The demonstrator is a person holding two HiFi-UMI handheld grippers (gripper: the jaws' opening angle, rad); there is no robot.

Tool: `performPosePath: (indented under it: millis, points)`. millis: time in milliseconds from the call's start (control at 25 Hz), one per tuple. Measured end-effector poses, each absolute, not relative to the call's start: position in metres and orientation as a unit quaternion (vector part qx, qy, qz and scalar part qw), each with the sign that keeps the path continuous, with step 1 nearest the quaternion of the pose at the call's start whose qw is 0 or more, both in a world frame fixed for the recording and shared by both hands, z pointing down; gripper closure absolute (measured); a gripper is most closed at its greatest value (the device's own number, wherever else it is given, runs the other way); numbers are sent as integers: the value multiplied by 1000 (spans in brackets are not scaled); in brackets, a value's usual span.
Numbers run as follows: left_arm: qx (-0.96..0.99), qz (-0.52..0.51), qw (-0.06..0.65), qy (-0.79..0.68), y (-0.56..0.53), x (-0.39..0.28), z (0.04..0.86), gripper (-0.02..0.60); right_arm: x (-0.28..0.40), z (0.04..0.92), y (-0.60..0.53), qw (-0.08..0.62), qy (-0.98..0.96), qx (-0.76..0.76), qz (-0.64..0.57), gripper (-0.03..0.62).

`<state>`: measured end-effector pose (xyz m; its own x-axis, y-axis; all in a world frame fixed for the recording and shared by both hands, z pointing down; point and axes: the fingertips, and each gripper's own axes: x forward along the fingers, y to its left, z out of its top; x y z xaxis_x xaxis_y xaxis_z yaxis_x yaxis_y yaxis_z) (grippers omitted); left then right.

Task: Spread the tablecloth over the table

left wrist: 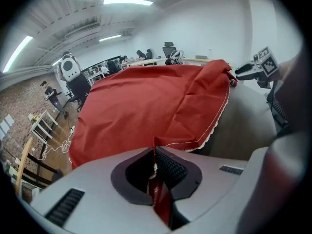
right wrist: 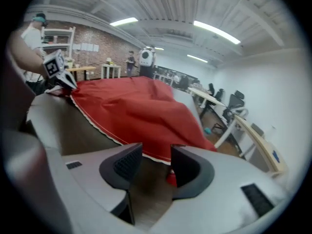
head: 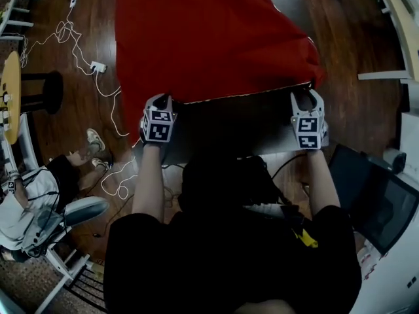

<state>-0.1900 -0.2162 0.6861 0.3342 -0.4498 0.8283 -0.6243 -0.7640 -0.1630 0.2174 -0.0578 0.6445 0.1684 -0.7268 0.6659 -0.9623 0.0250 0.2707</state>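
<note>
Outstretched forearms, left tongs on tablecloth

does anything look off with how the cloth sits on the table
Yes. The red tablecloth lies askew: its trimmed near edge slants and stops short, leaving grey table bare, and its right corner is bunched. Only the left gripper pinches the hem; the right gripper stands open, gripping nothing.

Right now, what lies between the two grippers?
In the head view, a bare strip of grey table and the white-trimmed hem of the tablecloth run between the left gripper and the right gripper.
</note>
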Motion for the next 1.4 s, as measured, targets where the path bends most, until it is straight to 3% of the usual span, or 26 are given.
performPosePath:
  millis: [160,320,520,560,640,760,1400]
  points:
    - [811,458,107,-348,-206,-191,676,575,135,666,-84,386,-709,570,152,401]
    - [817,441,104,-356,-198,-197,665,575,129,696,-89,428,-702,538,188,344]
    - [824,447,105,-333,-178,-212,674,575,143,705,-99,368,-708,544,259,322]
    - [825,446,112,-329,-172,-214,679,575,145,705,-100,351,-708,543,282,329]
    - [831,440,124,-317,-162,-213,683,575,153,705,-103,334,-701,547,312,464]
    - [837,439,131,-299,-149,-207,688,577,156,704,-106,348,-703,539,308,570]
    - [845,442,97,-286,-44,-190,683,578,176,697,18,474,-721,480,160,577]
